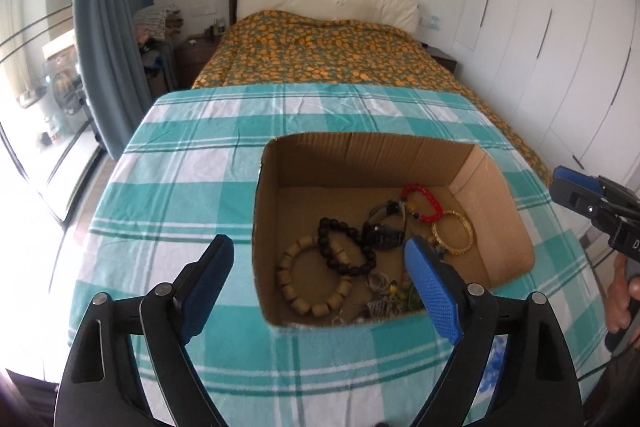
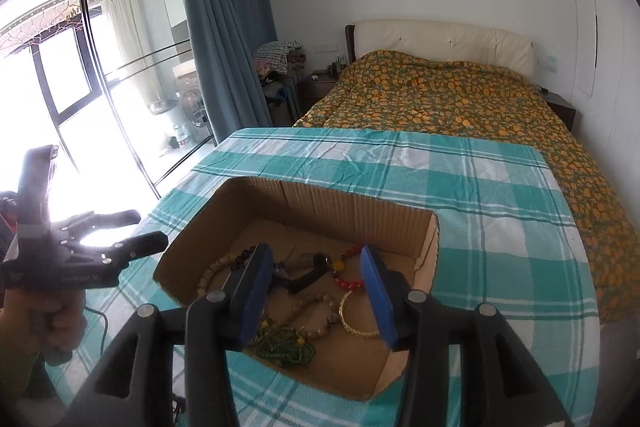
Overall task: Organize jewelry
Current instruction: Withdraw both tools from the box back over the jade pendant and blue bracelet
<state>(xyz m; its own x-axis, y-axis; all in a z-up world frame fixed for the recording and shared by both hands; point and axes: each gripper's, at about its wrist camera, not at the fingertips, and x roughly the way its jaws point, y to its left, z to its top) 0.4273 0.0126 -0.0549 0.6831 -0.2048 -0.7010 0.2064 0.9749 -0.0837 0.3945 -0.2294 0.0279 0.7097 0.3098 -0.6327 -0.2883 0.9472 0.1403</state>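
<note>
An open cardboard box [image 1: 500, 195] sits on the checked cloth and holds jewelry: a tan bead bracelet [image 1: 308, 283], a dark bead bracelet [image 1: 340, 247], a black watch [image 1: 384, 235], a red bead bracelet [image 1: 424, 203] and a gold bangle [image 1: 452, 231]. My left gripper [image 1: 320, 251] is open and empty above the box's near left corner. My right gripper [image 2: 316, 263] is open and empty over the box [image 2: 192, 235], above the gold bangle [image 2: 356, 319], red beads [image 2: 348, 283] and green bead piece [image 2: 284, 347].
The teal and white checked cloth [image 1: 200, 187] covers the table. A bed with an orange patterned cover [image 1: 320, 51] lies beyond. White wardrobes [image 1: 560, 47] stand right; a blue curtain [image 2: 224, 27] and glass doors stand left.
</note>
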